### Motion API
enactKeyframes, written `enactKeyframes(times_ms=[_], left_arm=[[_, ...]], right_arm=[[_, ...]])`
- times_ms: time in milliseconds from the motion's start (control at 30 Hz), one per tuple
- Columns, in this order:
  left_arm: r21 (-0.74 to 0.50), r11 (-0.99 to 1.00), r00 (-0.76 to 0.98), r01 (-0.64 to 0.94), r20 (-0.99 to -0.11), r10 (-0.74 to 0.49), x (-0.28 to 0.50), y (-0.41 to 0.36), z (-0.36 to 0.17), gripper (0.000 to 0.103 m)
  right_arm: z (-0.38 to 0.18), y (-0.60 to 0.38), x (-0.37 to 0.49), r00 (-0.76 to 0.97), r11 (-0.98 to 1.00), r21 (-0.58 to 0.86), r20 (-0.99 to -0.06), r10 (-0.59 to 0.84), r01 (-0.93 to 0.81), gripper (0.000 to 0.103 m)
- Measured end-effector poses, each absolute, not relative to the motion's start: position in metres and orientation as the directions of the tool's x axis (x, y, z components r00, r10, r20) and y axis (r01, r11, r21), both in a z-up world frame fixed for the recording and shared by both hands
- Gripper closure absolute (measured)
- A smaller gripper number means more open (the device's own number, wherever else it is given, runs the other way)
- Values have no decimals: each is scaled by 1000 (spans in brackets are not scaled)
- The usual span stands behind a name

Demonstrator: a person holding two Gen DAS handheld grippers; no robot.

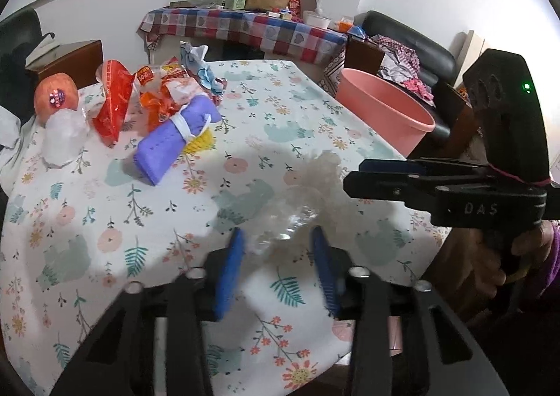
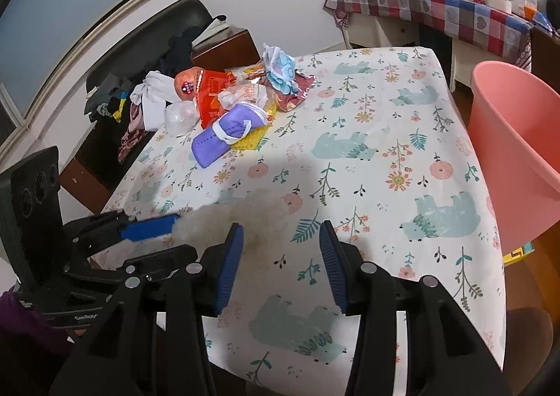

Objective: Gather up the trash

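My left gripper [image 1: 278,238] hangs low over the near part of the worktop [image 1: 105,207], which is covered in a floral cloth with pale green bears. Its blue pads stand apart, and a crumpled clear plastic wrapper [image 1: 301,200] lies on the cloth just ahead of them, its near edge reaching in between the tips. The wrapper is see-through and blurred, so I cannot tell whether either pad touches it.

My right gripper [image 2: 281,231] is also spread wide, with nothing between its pads but cloth. In its view the same wrapper [image 2: 245,217] shows as a hazy whitish clump just left of its left pad, with one blue finger of my left gripper [image 2: 150,227] reaching in beside it from the left.

The rest of the trash sits in a heap at the far left corner of the worktop: a purple face mask [image 1: 175,140] rolled in its white strap over something yellow, a red wrapper [image 1: 113,109], orange-and-white snack wrappers [image 1: 164,95], another clear plastic wad [image 1: 64,137], and an apple [image 1: 56,98] with a sticker.

A pink bin [image 2: 518,151] stands just off the right edge of the worktop, open mouth up.
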State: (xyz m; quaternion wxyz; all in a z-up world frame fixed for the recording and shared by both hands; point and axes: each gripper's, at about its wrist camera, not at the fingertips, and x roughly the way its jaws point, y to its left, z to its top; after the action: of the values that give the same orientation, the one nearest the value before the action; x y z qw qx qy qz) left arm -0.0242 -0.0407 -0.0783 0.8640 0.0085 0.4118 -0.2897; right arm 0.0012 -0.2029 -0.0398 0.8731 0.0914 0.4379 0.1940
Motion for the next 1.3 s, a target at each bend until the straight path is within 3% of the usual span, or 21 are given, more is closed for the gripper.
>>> enactKeyframes(times_ms=[167, 433, 667, 700, 767, 833, 1067, 1167, 1300], left_arm=[[-250, 833, 499, 494, -703, -507, -25, -37, -80, 94], [-278, 850, 535, 448, -678, -504, -18, -47, -74, 95], [-353, 798, 446, 489, -684, -577, -14, -77, -80, 94], [-348, 790, 438, 505, -685, -582, -15, -81, -79, 92], [-337, 778, 426, 531, -688, -588, -20, -85, -78, 80], [-342, 769, 419, 541, -683, -598, -22, -82, -76, 59], [-215, 831, 517, 513, -696, -499, -19, -47, -65, 57], [-182, 874, 574, 452, -691, -440, -1, -27, -58, 57], [-125, 903, 619, 412, -688, -378, 30, -15, -53, 57]], right_arm=[[-39, -200, 2, 542, 904, 333, -724, 427, -267, 57], [-39, -207, 4, 544, 893, 378, -710, 448, -242, 57], [-40, -210, 2, 542, 893, 388, -711, 448, -230, 57], [-41, -211, 2, 542, 894, 387, -713, 444, -224, 57], [-43, -213, 3, 541, 893, 395, -713, 446, -216, 57], [-44, -213, 4, 537, 893, 398, -716, 446, -211, 57], [-44, -207, 7, 534, 901, 380, -728, 430, -207, 57], [-45, -201, 9, 531, 908, 359, -738, 417, -215, 48], [-49, -192, 10, 529, 921, 317, -754, 390, -227, 46]])
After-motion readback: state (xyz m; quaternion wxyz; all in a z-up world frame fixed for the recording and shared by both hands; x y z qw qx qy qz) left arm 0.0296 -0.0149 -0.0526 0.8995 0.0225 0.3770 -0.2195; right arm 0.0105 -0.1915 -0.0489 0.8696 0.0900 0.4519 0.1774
